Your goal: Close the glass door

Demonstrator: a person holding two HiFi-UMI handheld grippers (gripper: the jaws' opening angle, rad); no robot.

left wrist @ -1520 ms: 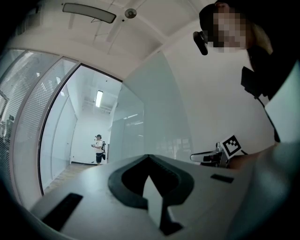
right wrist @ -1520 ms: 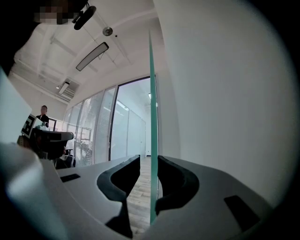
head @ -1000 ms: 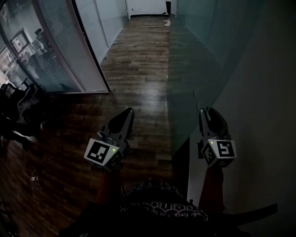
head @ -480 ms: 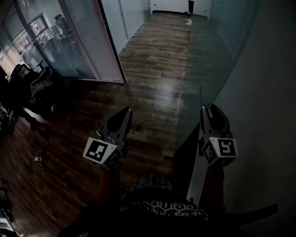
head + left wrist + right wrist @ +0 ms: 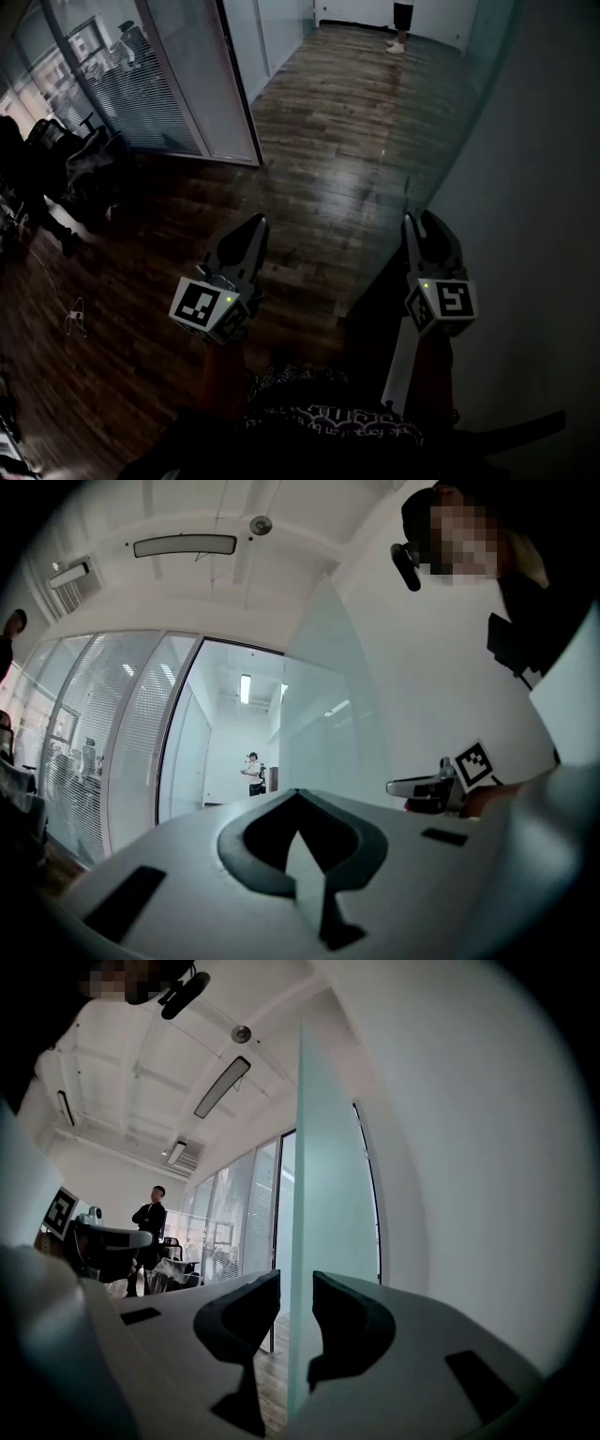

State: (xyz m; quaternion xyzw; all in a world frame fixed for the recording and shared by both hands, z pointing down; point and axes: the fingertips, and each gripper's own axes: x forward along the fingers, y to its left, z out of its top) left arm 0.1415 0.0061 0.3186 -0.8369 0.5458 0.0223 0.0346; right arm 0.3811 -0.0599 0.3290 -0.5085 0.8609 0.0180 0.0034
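Observation:
The glass door is a tall frosted pane along the white wall on the right; it also shows as the glass door and the glass door. My right gripper is held level at the door's free edge. In the right gripper view that edge runs straight down between the jaws of the right gripper, which are shut on it. My left gripper hangs over the wooden floor to the left of the door, apart from it. The tips of the left gripper meet and hold nothing.
A glass partition with blinds lines the left side, with dark office chairs in front of it. The wooden floor runs down a corridor to a standing person. Another person stands to the left. A white wall is at the right.
In the head view the partition and the corridor have slid to the right, while both grippers keep their places in the picture. The door's pane has swung with the right gripper.

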